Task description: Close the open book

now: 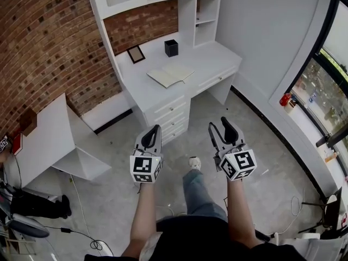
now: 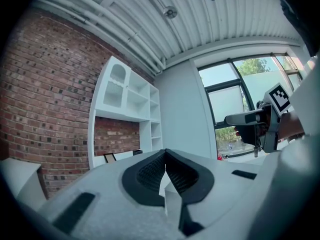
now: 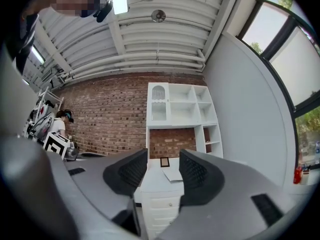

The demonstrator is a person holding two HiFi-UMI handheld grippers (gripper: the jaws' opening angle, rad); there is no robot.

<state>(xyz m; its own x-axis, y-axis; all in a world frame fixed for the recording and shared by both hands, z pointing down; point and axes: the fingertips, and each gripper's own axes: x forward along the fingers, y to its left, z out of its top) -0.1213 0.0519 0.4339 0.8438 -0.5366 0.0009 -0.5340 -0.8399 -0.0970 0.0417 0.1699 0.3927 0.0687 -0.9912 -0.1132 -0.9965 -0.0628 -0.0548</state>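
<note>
**A:** What do we have nearest us?

**B:** Our two grey hand-held tools with black jaw pads, held out over the floor. The left gripper (image 1: pixel 157 128) has its jaws pressed together. In the left gripper view the pads meet along one line with nothing between them.

**A:** And the other?

**B:** The right gripper (image 1: pixel 219 125) has its jaws apart and holds nothing. In the right gripper view we see the desk through the gap, well away.

**A:** What's under them?

**B:** Our blue-trousered leg and a white shoe (image 1: pixel 194 162) on the pale grey concrete floor (image 1: pixel 109 200).

**A:** Where's the book?

**B:** The open pale-paged book (image 1: pixel 171 75) lies flat, pages up, on the white desk with drawers (image 1: pixel 217 56). It is well apart from both grippers.

**A:** And beyond it?

**B:** A small dark-framed picture (image 1: pixel 136 54) and a black square pen holder (image 1: pixel 171 48) stand at the back of the desktop. Behind them we see the red brick wall (image 1: pixel 49 48), with white shelves (image 1: pixel 206 15) to the right.
</note>
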